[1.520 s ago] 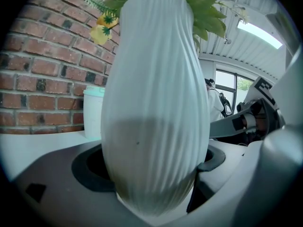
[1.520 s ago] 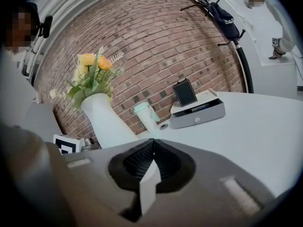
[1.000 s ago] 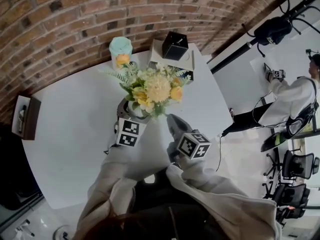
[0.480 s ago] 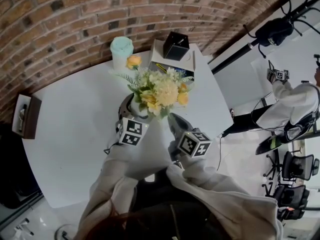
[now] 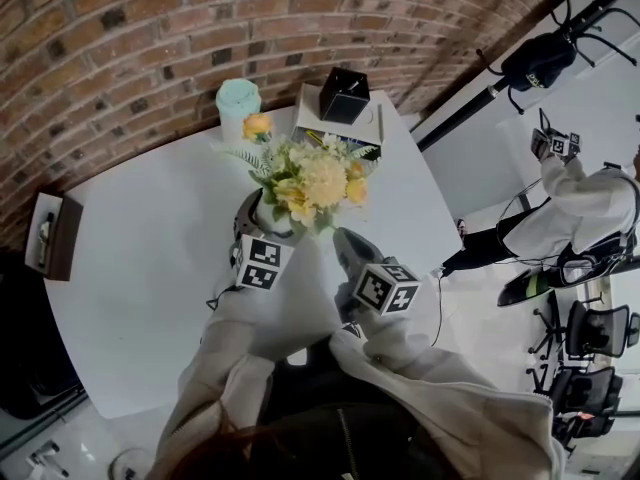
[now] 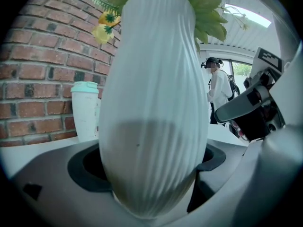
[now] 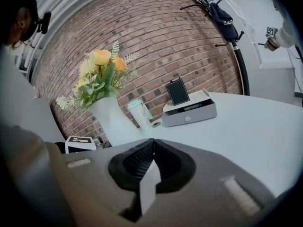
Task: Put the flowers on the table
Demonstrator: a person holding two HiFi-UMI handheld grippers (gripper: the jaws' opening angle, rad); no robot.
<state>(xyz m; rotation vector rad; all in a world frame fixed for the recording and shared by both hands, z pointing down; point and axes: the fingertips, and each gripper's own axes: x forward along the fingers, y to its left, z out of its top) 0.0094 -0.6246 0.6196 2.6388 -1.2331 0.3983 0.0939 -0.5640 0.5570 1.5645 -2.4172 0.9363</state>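
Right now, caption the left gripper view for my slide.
Left tool clamps a ribbed white vase of flowers; mint cup and brick wall behind.

One table [image 5: 140,268]. On or over it: one vase [image 6: 151,103], one bunch of flowers [image 5: 315,178], one mint cup [image 5: 238,103], one grey box [image 7: 189,111], one black box [image 5: 345,95], one brown box [image 5: 50,236]. The blooms are too tightly bunched to count. Two grippers: left gripper [image 6: 151,169], right gripper [image 7: 149,171]. One bystander [image 5: 585,208], one coat stand [image 7: 240,67]
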